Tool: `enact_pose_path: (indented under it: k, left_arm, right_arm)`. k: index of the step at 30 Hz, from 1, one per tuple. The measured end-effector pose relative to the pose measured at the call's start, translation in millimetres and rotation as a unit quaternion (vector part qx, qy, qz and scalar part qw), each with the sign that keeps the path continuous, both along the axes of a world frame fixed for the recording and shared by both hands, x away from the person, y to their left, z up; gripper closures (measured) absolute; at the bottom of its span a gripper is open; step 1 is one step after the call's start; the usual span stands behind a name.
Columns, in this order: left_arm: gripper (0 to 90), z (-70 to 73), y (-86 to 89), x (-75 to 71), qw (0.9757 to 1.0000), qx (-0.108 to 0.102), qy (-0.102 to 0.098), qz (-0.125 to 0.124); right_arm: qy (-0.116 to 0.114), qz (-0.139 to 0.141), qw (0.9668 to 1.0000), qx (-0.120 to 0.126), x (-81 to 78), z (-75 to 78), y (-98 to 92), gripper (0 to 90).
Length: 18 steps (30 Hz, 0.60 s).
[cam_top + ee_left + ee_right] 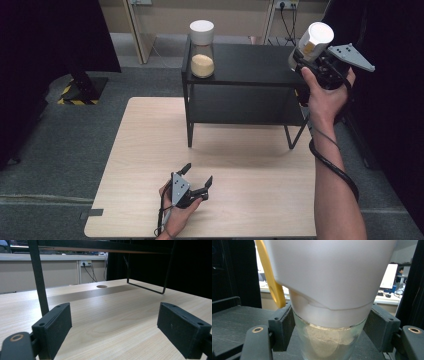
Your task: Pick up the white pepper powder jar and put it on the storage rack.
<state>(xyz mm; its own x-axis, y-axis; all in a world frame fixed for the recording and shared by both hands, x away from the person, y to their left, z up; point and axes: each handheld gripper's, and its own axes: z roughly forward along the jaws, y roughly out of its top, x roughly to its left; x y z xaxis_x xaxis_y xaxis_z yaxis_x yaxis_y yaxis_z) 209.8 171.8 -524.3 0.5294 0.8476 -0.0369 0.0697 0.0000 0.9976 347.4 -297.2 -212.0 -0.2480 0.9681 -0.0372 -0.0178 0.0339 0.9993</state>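
Note:
A glass jar with a white lid and a yellow tab (314,42) is held in the air above the right end of the black shelf (250,60), with my right gripper (307,62) shut on it. In the right gripper view the jar (329,302) sits between both pads, with pale powder in its glass base. A second white-lidded jar (202,49), part full of tan powder, stands on the shelf's left end. My left gripper (197,181) rests low over the wooden table (150,150) near its front edge, open with nothing between its fingers (56,326).
The black two-level shelf stands on thin metal legs (38,277) at the table's far side. A round cable hole (101,286) is in the tabletop beyond the shelf. Dark curtains hang at both sides. Grey carpet surrounds the table.

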Motion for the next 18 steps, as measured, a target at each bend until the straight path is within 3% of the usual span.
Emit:
enact_pose_path:
  k: [13, 18]
  left_arm:
    - [11.9, 0.1, 0.1, 0.2, 1.0, 0.0, 0.0, -0.001]
    - [11.9, 0.3, -0.1, 0.2, 1.0, 0.001, 0.0, -0.001]
  right_arm:
    - [0.035, -0.019, 0.9992, -0.012, 14.7, 2.4, 1.3, 30.5]
    - [0.032, -0.016, 0.9993, -0.01, 14.3, 0.1, -0.2, 30.5]
